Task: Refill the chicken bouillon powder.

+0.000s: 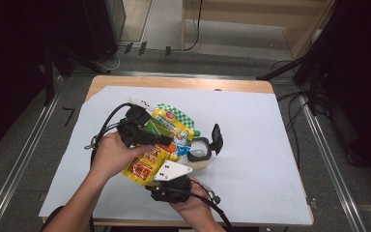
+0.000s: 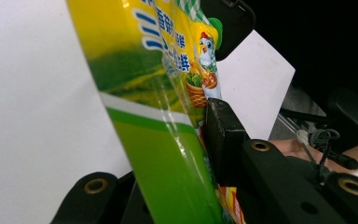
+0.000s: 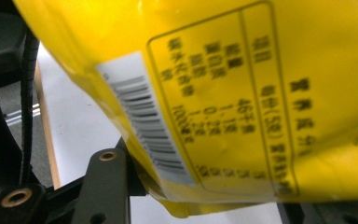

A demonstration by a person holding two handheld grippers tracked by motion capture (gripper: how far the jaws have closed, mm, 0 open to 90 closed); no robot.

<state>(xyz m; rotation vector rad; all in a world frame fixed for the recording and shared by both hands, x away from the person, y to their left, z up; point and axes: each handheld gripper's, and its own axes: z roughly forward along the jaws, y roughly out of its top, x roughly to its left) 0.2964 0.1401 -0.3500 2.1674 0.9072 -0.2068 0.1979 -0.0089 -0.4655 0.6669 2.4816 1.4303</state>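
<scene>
Yellow-green glossy plastic snack pouch runs lengthwise btwn my grippers: left gripper clamped on it mid-bag, right gripper half-open round its bottom end; grip unclear.

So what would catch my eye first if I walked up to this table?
Probably the bright yellow and green snack bag, held up over the white sheet in mid-table with the left gripper and the right gripper each at one of its ends. Just right of it stands a small clear container with its black lid flipped open.
</scene>
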